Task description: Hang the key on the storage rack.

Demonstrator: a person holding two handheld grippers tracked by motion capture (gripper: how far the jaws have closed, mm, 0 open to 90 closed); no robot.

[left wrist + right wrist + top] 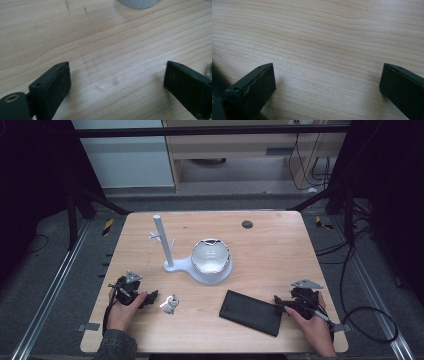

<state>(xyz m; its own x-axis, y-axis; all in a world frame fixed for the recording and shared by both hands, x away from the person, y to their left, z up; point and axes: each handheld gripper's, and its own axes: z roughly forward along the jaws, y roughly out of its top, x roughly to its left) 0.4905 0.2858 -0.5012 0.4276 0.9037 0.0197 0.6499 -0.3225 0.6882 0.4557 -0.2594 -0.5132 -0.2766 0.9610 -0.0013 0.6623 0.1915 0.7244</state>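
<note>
A small bunch of keys [170, 304] lies on the wooden table [280, 250] near the front left. My left gripper [151, 297] rests on the table just left of the keys and stands open, with bare wood between its jaws in the left gripper view [117, 75]. A sliver of the keys [209, 68] shows past its right jaw. A flat black wallet-like case [251, 312] lies front centre. My right gripper [278, 301] sits at the case's right end, open over bare wood [327, 75], with the case's dark edge [216, 75] at the left.
A white stand with an upright pole and short pegs [163, 242] rises mid-table; its round dish base [212, 272] carries a shiny bowl [211, 255]. The dish's rim [138, 3] shows ahead of the left gripper. A dark round cap [247, 224] sits at the far edge.
</note>
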